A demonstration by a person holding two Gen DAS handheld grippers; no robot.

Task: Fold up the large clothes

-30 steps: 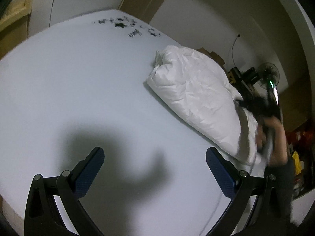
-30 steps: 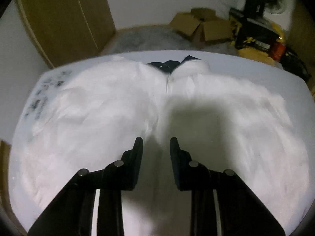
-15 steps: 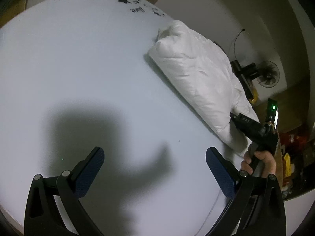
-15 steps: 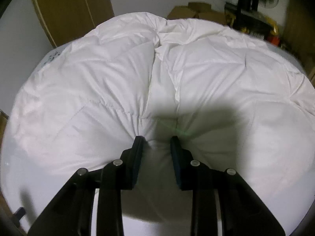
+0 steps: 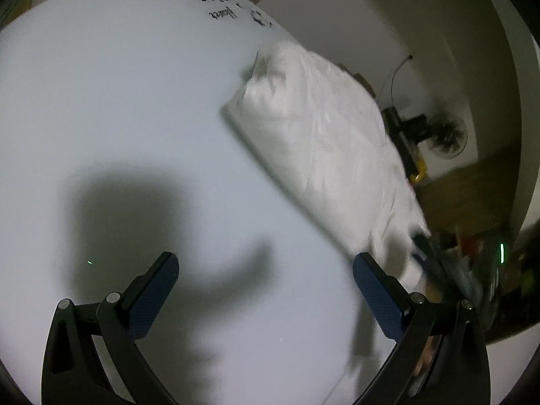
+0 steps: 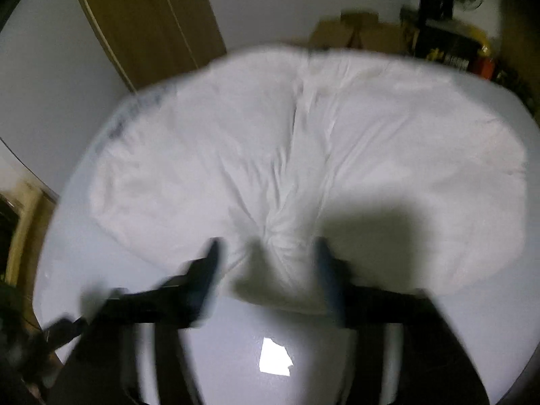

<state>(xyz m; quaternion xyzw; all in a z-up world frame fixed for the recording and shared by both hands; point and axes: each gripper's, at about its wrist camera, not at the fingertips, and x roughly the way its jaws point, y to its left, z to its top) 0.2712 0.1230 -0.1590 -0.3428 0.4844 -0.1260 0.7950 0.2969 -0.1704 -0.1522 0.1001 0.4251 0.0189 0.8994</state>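
Right gripper (image 6: 266, 263) spread wide around puffy white jacket (image 6: 303, 155), left gripper (image 5: 266, 287) open, idle — slick bulk may spring unfolded.

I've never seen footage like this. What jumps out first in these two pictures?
The big puffy white garment dominates: it lies bunched on a pale blue-white surface, filling the right wrist view and sitting at the right of the left one. The right gripper is open, its blurred fingers on either side of the garment's near edge. The left gripper is wide open over bare surface, beside a dark shadow.
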